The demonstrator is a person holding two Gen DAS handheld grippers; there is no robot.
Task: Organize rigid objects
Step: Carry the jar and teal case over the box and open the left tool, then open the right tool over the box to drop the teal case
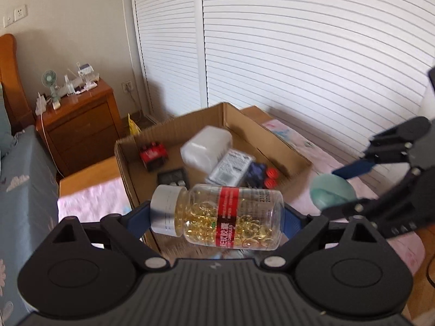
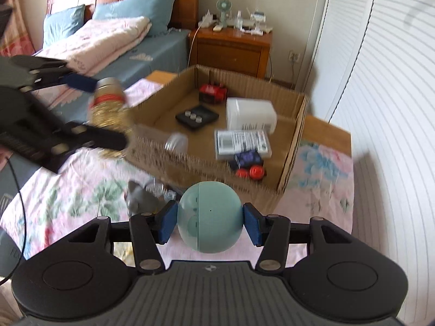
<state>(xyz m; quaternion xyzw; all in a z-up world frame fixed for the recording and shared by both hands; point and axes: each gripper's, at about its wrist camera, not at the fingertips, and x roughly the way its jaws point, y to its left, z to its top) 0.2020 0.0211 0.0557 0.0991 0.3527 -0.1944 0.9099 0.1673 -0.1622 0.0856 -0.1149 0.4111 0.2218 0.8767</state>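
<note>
— Above the pink floral bedsheet (image 2: 81, 190), just short of the open brown cardboard box (image 2: 291, 141), I've got both tools loaded. What step would you call this?

— Carrying to the box, I'd judge. What's in each?

— My left gripper (image 1: 217, 214) stands wide, its blue pads clamped on the two ends of a clear plastic bottle of golden capsules with a silver cap and red label band (image 1: 217, 216), lying crosswise between the fingers. My right gripper (image 2: 209, 221) is drawn in close, pinching a pale teal egg-shaped plastic toy (image 2: 209, 217) at its sides.

— And the box already has things in it?

— Yes: a red toy car (image 2: 213, 92), a flat black case with small round caps (image 2: 197, 116), a white translucent plastic tub (image 2: 250, 116), a clear labelled packet (image 2: 243, 142), and a dark blue toy with red wheels (image 2: 248, 164).

— So what does the next move call for?

— Bringing each load over the near wall and down onto a bare patch of cardboard floor, I think near the left front, then easing the pads apart. The bottle is smooth and held only by its ends, so I'd keep it level; the egg is rounded and could roll once released.
</note>
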